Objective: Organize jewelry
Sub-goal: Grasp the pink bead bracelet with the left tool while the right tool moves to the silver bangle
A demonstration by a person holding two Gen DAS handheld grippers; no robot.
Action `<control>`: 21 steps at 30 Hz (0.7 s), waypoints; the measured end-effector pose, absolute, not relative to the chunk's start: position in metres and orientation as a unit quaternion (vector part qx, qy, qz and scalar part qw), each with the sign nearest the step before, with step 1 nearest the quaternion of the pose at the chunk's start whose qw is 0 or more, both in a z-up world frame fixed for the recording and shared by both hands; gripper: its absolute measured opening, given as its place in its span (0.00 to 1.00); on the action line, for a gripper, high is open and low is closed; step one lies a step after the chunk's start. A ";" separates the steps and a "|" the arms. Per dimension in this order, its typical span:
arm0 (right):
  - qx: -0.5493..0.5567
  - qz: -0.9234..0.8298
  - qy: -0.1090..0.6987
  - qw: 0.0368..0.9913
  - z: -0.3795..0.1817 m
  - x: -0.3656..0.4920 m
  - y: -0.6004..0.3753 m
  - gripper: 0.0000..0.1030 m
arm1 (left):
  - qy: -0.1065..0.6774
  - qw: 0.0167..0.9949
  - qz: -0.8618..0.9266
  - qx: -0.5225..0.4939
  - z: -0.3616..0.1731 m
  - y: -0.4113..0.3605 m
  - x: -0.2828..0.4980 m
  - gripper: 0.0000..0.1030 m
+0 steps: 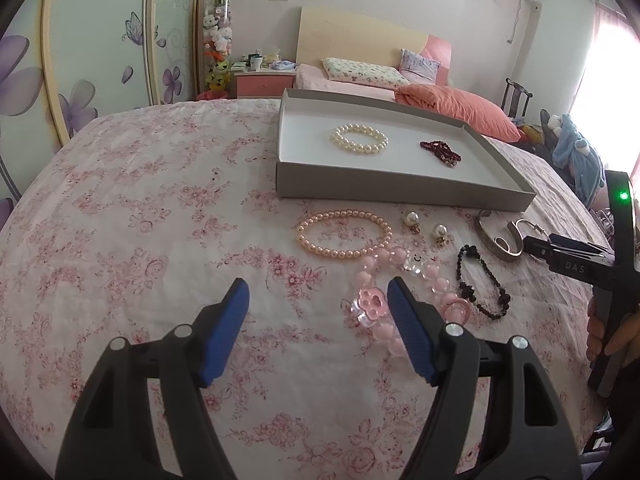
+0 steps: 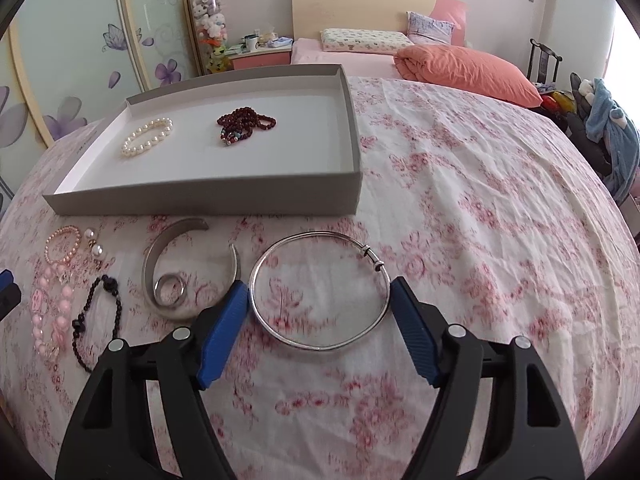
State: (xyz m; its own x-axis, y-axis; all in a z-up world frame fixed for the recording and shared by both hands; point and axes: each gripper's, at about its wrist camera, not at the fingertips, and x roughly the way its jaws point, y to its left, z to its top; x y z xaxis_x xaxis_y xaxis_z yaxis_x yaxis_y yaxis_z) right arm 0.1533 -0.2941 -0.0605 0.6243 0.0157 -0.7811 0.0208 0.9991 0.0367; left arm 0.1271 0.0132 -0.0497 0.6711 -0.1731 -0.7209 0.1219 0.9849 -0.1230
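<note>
- At the bottom centre of the right wrist view, the right gripper [image 2: 319, 304] is spread wide, its blue pads on either side of the thin silver bangle [image 2: 320, 292], probably ready to close on it.
- Upper left, the grey tray [image 2: 208, 196] already holds a white pearl bracelet [image 2: 147, 137] and dark red beads [image 2: 245, 124].
- Low in the left wrist view, the left gripper [image 1: 318, 300] hangs spread and empty beside the pink bead bracelet [image 1: 400, 280].
</note>
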 end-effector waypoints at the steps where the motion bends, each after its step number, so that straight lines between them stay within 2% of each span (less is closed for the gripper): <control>1: 0.022 -0.002 0.434 0.901 -0.060 0.151 -0.294 0.70 | 0.400 0.912 -0.083 -0.030 -0.051 0.012 0.127 0.68; 9: 0.018 0.004 0.434 0.901 -0.060 0.138 -0.290 0.71 | 0.425 0.900 -0.092 -0.013 -0.059 -0.002 0.129 0.68; 12: 0.020 0.007 0.436 0.900 -0.060 0.140 -0.289 0.75 | 0.430 0.898 -0.096 -0.009 -0.061 -0.007 0.130 0.66; 15: 0.016 0.009 0.438 0.899 -0.060 0.141 -0.286 0.80 | 0.438 0.894 -0.095 -0.004 -0.063 -0.013 0.134 0.59; 18: 0.017 0.009 0.438 0.899 -0.060 0.143 -0.285 0.81 | 0.439 0.894 -0.087 0.007 -0.064 -0.020 0.136 0.54; 20: 0.016 0.008 0.437 0.899 -0.060 0.145 -0.284 0.78 | 0.440 0.894 -0.085 0.010 -0.064 -0.022 0.137 0.45; 21: 0.017 0.011 0.434 0.901 -0.059 0.144 -0.285 0.72 | 0.439 0.894 -0.084 0.015 -0.064 -0.024 0.136 0.42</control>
State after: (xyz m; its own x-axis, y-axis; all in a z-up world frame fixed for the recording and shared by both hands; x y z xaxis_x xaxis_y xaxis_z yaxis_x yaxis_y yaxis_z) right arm 0.1437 -0.2847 -0.0592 0.6229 0.0334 -0.7816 -0.0048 0.9992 0.0390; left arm 0.1365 -0.0241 -0.0642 0.5998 -0.1364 -0.7885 0.1623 0.9856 -0.0470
